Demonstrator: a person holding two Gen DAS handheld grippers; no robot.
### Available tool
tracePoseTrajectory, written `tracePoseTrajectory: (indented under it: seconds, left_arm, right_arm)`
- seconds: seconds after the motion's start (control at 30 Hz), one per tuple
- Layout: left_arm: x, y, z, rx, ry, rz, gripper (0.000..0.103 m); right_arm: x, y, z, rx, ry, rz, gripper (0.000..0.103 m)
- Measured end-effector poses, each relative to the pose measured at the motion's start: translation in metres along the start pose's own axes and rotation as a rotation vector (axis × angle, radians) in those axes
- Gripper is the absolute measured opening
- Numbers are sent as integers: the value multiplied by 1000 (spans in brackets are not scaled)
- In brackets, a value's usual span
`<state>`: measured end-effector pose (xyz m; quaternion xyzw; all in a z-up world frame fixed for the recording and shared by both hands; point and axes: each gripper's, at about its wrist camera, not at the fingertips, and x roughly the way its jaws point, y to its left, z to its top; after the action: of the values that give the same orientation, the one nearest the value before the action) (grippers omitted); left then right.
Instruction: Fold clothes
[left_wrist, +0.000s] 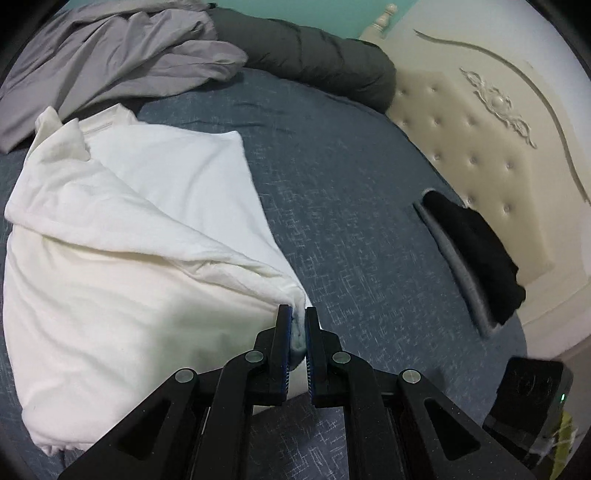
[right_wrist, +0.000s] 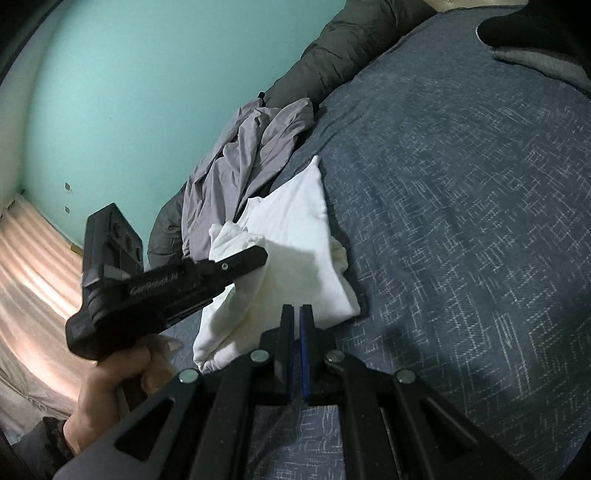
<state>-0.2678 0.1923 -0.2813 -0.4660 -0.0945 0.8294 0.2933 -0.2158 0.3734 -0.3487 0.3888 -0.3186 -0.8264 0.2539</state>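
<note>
White garment (left_wrist: 122, 258): one, half-folded on blue patterned bedspread (left_wrist: 351, 221). Left gripper (left_wrist: 298, 325) pinches its corner; right gripper (right_wrist: 297, 321) fingers pressed together, empty. One grey garment (left_wrist: 122, 55), cream tufted headboard (left_wrist: 480, 177), turquoise wall (right_wrist: 147, 92).

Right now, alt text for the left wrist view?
The left gripper is shut on a corner of a white garment lying on a blue bedspread. Grey clothes lie behind it; a cream headboard is right.

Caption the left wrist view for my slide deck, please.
Left gripper shut on a corner of the white garment on the blue bedspread.
</note>
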Motion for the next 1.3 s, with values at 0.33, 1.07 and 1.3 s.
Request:
tracePoseTrajectory:
  seconds: [0.33,1.07,1.3]
  left_arm:
    - [3,9,-8,19,85,17,35]
    - [-77,158,-71,-236,5,76,47]
    - [-75,163,-75,-253,1,43,48]
  right_arm:
    - [8,0,-1,3,16,0,2]
    - [50,29,28,0,114,-35,47]
    - [89,27,29,10,218,-82,40]
